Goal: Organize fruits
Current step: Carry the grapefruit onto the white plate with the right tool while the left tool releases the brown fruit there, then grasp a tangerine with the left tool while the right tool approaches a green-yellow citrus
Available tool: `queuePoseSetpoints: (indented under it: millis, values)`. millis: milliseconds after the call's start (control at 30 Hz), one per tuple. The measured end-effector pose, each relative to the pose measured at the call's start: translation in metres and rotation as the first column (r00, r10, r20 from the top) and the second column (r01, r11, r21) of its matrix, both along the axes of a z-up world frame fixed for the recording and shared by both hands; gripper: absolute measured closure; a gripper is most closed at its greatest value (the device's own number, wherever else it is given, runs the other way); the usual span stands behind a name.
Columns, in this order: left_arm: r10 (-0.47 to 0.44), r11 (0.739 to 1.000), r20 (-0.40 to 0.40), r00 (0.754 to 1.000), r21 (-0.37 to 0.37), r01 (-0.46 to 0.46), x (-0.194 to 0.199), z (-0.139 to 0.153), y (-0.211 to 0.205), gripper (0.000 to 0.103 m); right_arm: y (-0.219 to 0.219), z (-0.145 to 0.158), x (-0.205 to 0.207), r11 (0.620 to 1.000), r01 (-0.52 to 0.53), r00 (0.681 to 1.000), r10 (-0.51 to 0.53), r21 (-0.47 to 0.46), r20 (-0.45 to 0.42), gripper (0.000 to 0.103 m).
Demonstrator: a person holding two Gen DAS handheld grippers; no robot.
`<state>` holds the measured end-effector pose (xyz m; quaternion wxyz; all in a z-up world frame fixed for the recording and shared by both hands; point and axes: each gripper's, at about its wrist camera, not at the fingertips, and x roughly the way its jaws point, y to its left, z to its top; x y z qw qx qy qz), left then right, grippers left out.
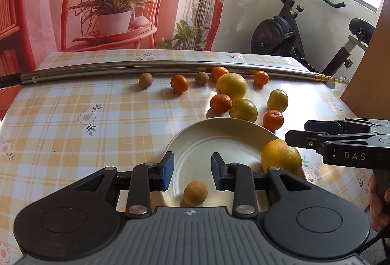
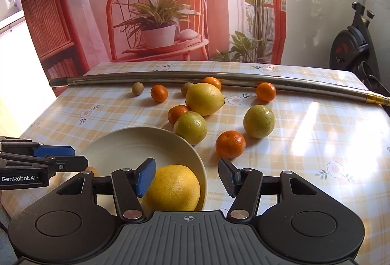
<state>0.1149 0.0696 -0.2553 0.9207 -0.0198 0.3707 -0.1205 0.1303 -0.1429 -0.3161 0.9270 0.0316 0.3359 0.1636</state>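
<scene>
Your plate (image 2: 117,143) already has a big yellow orange (image 2: 174,188) at its right edge and a small brown fruit (image 1: 195,193) at its near edge. The other fruits wait farther away, in front of the metal pipe (image 1: 151,68), which probably stops them from rolling. Your left gripper (image 1: 192,173) and right gripper (image 2: 187,176) are both open wide and hold nothing.

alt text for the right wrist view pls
Open right gripper over a cream plate holding a large yellow citrus. Beyond, tangerines and lemons lie loose on a checked tablecloth before a metal pole.
</scene>
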Motion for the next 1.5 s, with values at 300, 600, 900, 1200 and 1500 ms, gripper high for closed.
queuePoseSetpoints:
  millis: [300, 600, 900, 1200, 1500]
  values:
    - [0.048, 0.997, 0.092, 0.995, -0.057, -0.043, 0.017, 0.043, 0.026, 0.068, -0.027, 0.022, 0.004, 0.997, 0.064, 0.995, -0.068, 0.047, 0.076, 0.050]
    - [0.093, 0.995, 0.110, 0.990, -0.036, -0.089, 0.036, 0.054, 0.045, 0.068, -0.056, 0.032, 0.017, 0.987, 0.139, 0.982, -0.148, 0.078, 0.115, 0.050]
    - [0.125, 0.991, 0.038, 0.991, -0.047, -0.123, 0.048, 0.030, 0.058, 0.068, -0.061, 0.019, 0.029, 0.980, 0.175, 0.978, -0.185, 0.098, 0.097, 0.050]
    - [0.075, 0.996, 0.032, 0.997, -0.060, -0.073, 0.085, 0.024, 0.045, 0.068, -0.071, 0.010, 0.051, 0.973, 0.199, 0.976, -0.207, 0.117, 0.062, 0.050]
    - [-0.058, 0.998, 0.005, 0.998, -0.016, 0.058, 0.139, -0.008, -0.005, 0.068, -0.079, 0.007, 0.070, 0.972, 0.206, 0.976, -0.212, 0.114, 0.049, 0.050]
